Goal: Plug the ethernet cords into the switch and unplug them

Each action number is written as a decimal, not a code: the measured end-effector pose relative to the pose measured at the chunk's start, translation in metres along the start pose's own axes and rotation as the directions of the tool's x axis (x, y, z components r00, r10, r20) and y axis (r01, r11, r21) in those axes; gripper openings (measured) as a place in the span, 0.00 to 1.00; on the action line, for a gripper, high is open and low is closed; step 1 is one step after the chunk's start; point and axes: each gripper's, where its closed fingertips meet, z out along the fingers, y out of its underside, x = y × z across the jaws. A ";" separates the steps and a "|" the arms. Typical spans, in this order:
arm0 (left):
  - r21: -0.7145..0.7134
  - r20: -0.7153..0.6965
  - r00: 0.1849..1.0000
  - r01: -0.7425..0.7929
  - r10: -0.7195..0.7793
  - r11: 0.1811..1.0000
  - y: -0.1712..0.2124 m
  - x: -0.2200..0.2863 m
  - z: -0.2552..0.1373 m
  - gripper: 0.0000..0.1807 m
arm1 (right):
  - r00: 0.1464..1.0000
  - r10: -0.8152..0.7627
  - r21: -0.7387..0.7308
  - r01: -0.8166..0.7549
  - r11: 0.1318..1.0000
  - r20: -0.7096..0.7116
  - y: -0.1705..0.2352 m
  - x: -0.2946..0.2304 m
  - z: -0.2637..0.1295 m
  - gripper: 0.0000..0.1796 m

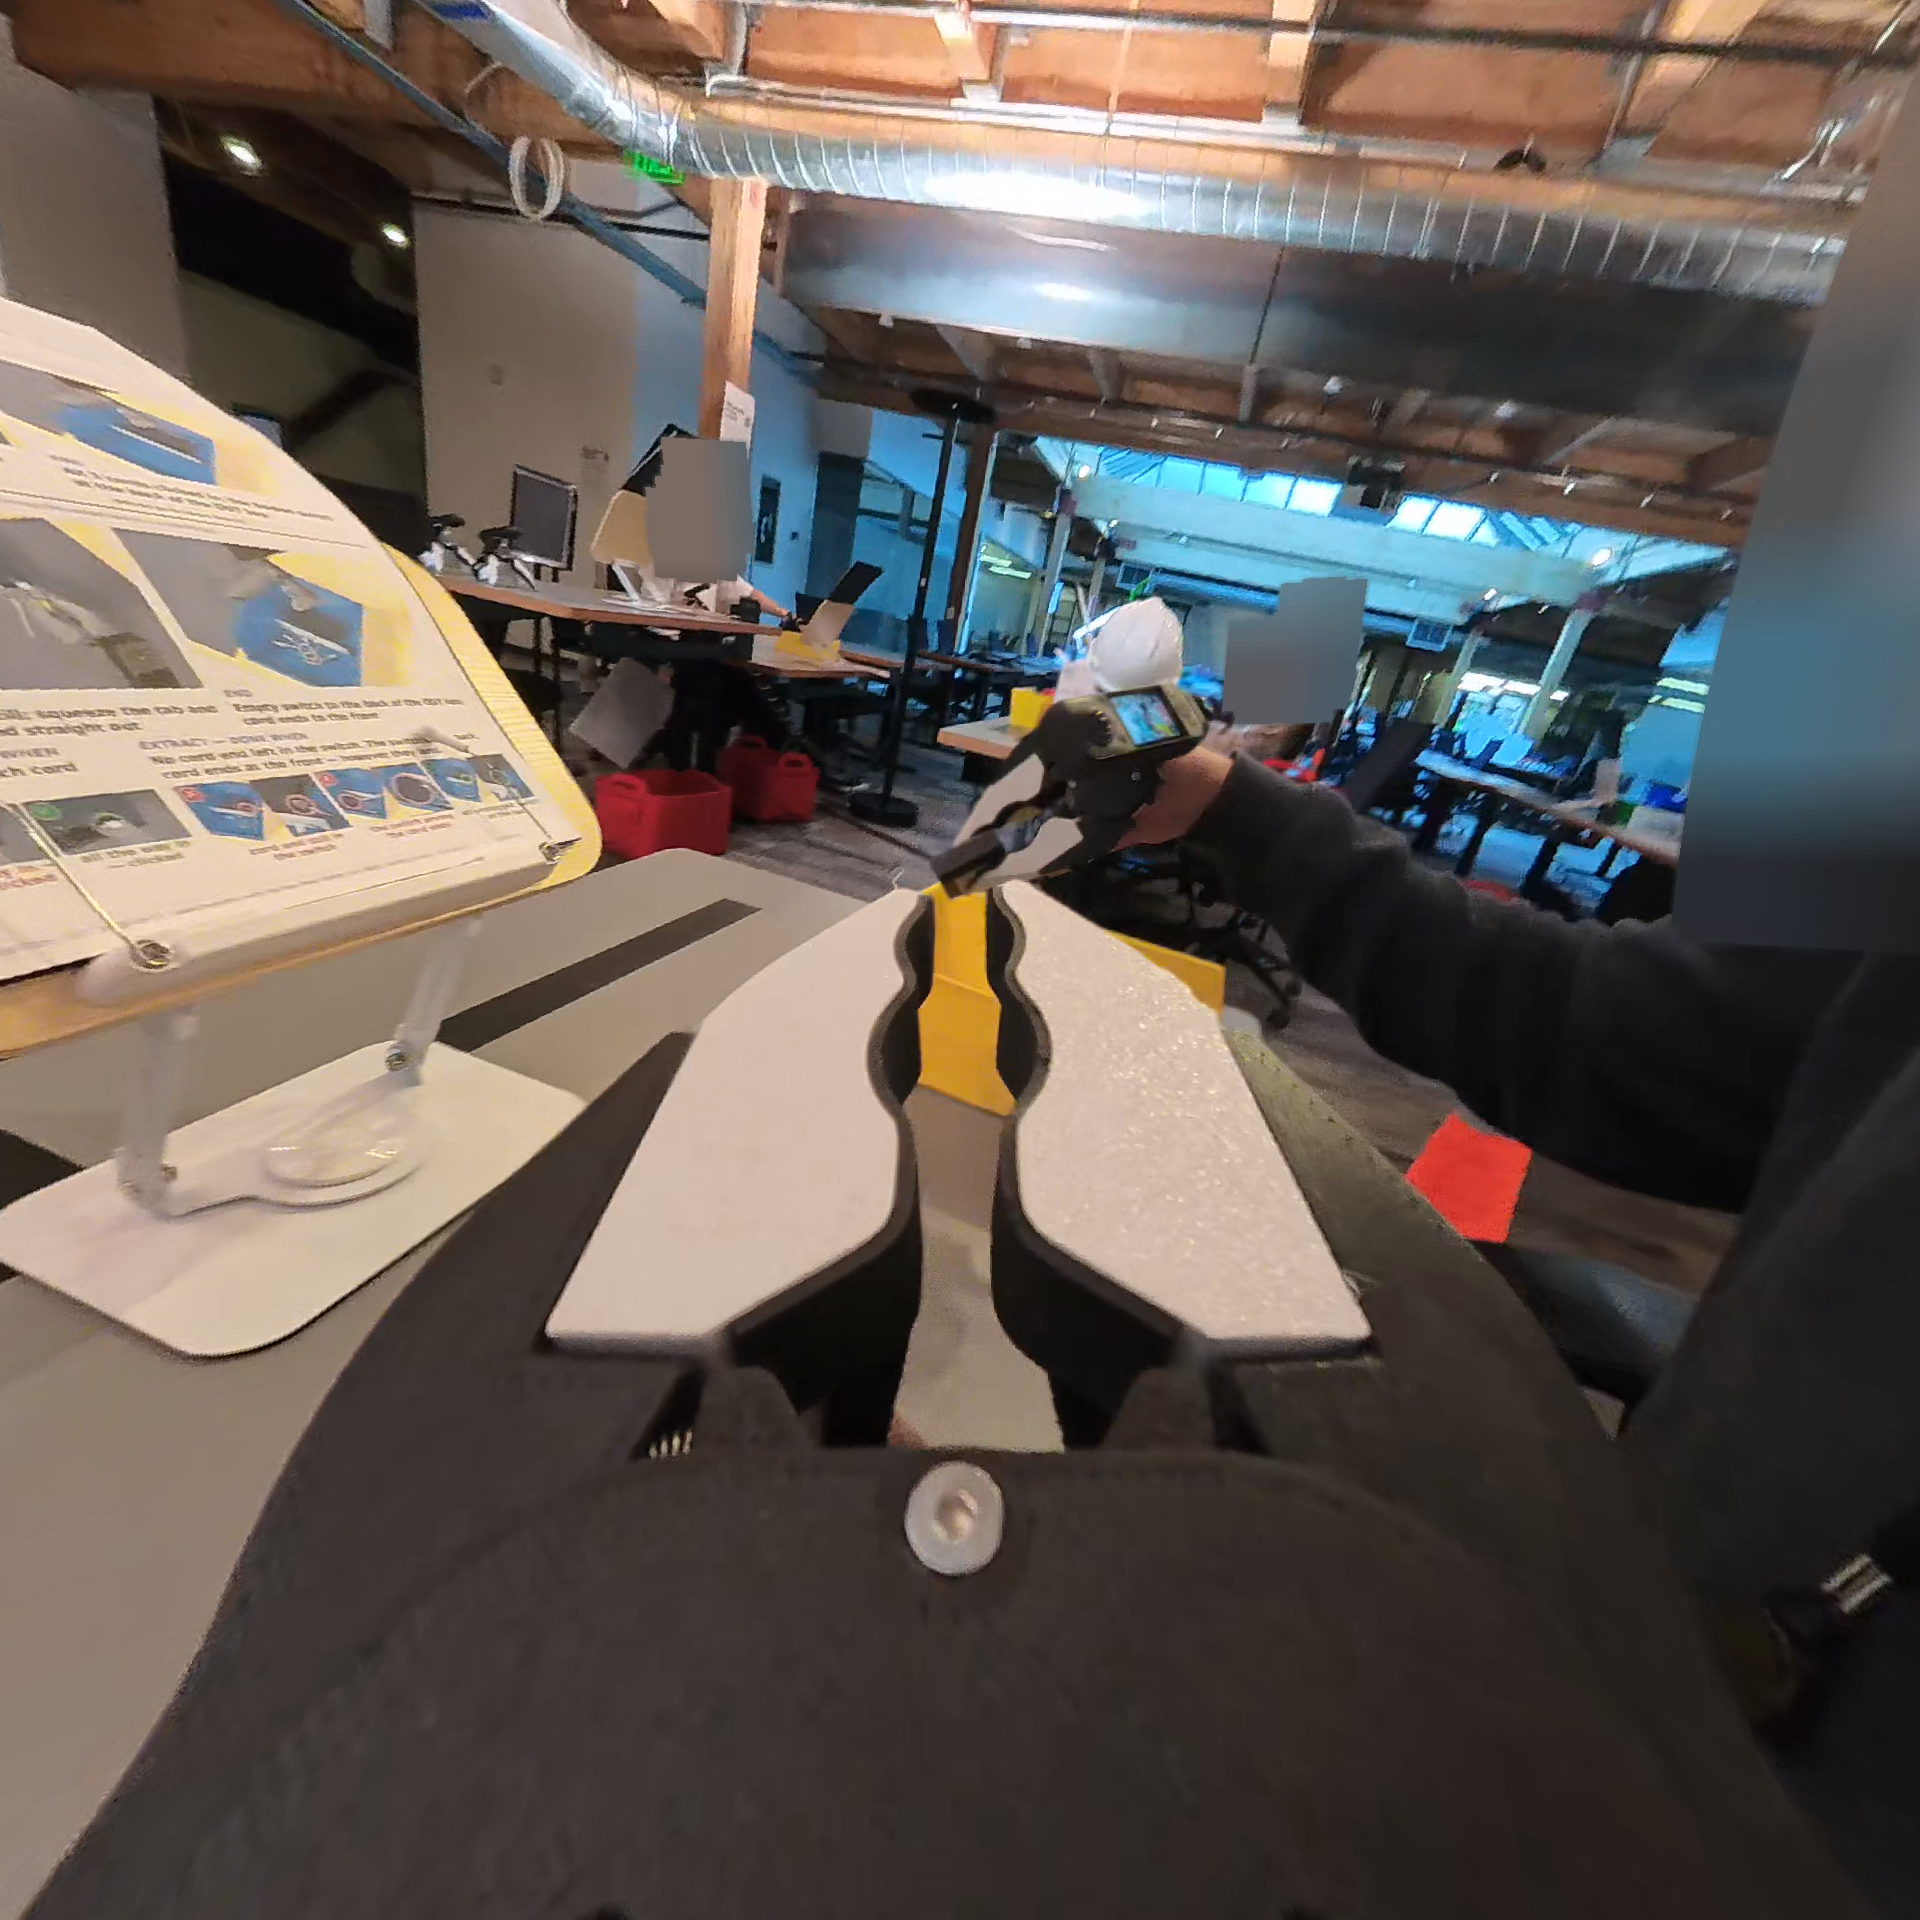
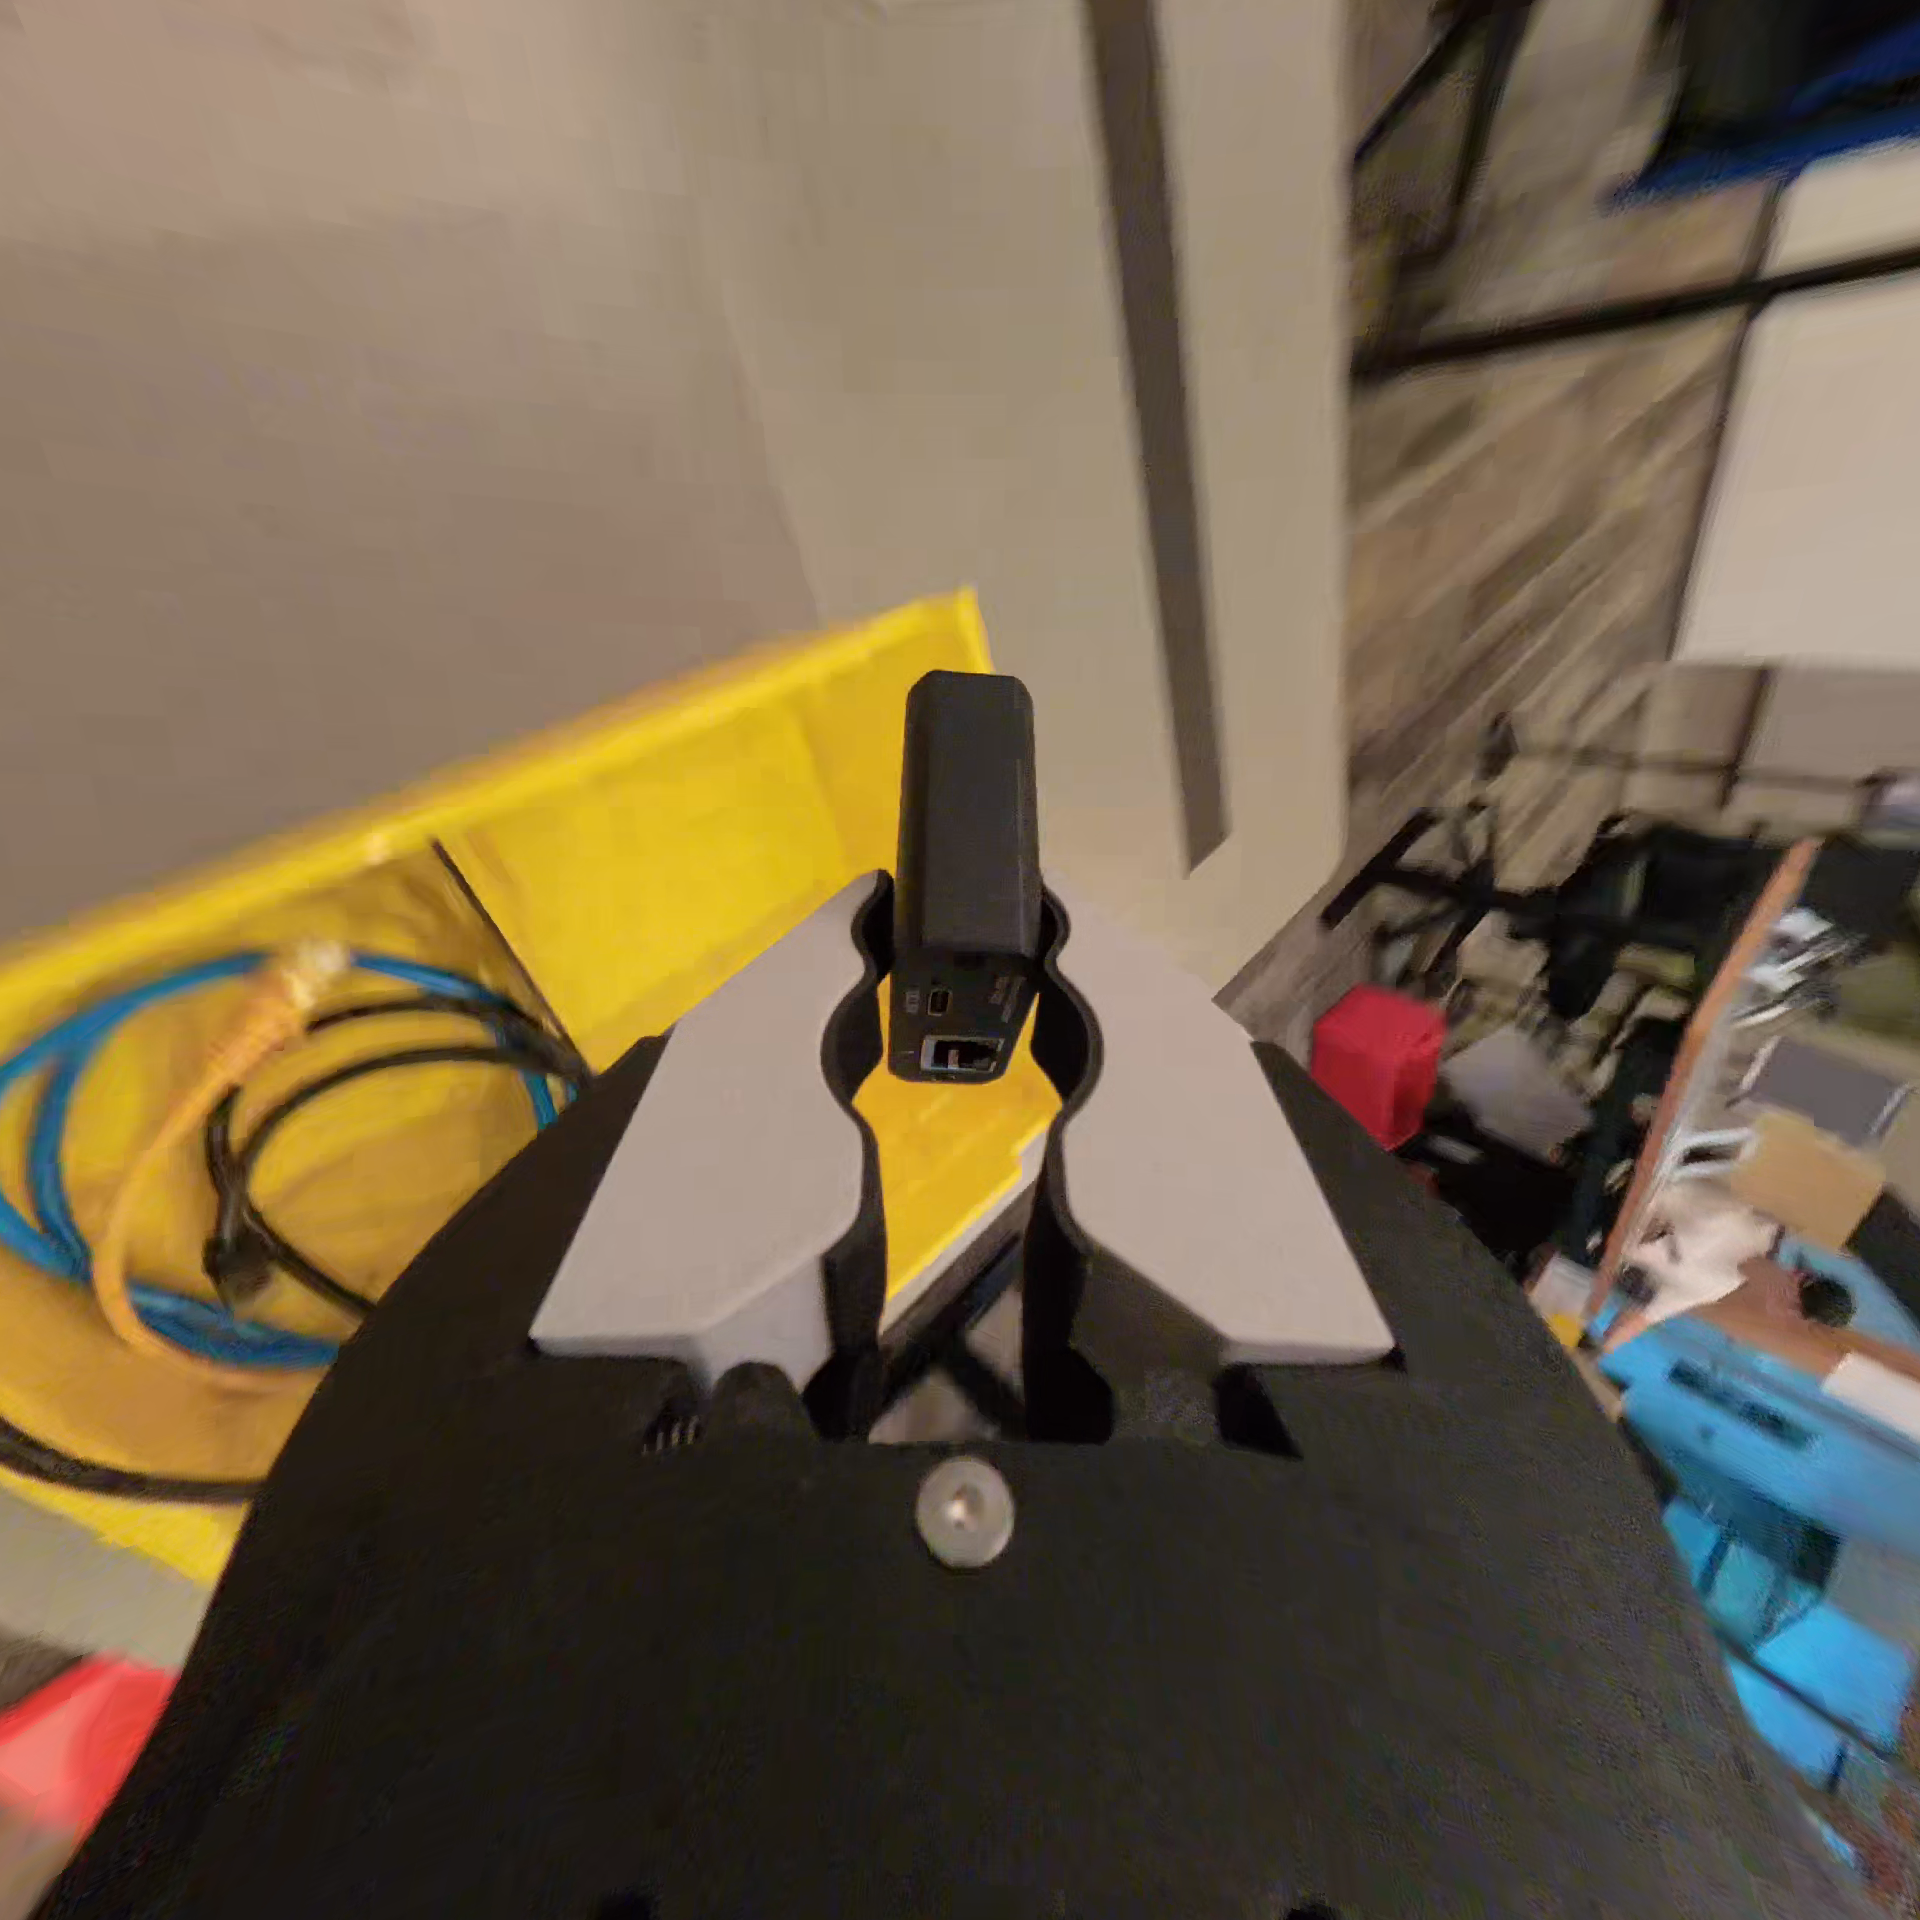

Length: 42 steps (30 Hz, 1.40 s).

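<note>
Workshop clutter around the grey table

A white document stand (image 1: 260,1153) holding an instruction sheet (image 1: 239,665) sits on the grey table (image 1: 665,883). Beyond the table's far edge, two red bins (image 1: 665,810) rest on the floor; farther off stand wooden desks (image 1: 613,608), and a silver duct (image 1: 1039,177) runs overhead.

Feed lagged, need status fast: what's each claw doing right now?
Left claw: nearly shut, holding nothing.
Right claw: shut on the black switch, lifted over the yellow bin with the cords.
</note>
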 end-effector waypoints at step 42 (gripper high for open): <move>-0.551 0.796 0.467 0.295 0.386 0.780 0.069 -0.131 -0.332 0.45 | 0.650 0.739 -0.192 -0.714 0.674 0.178 0.220 -0.079 -0.004 0.37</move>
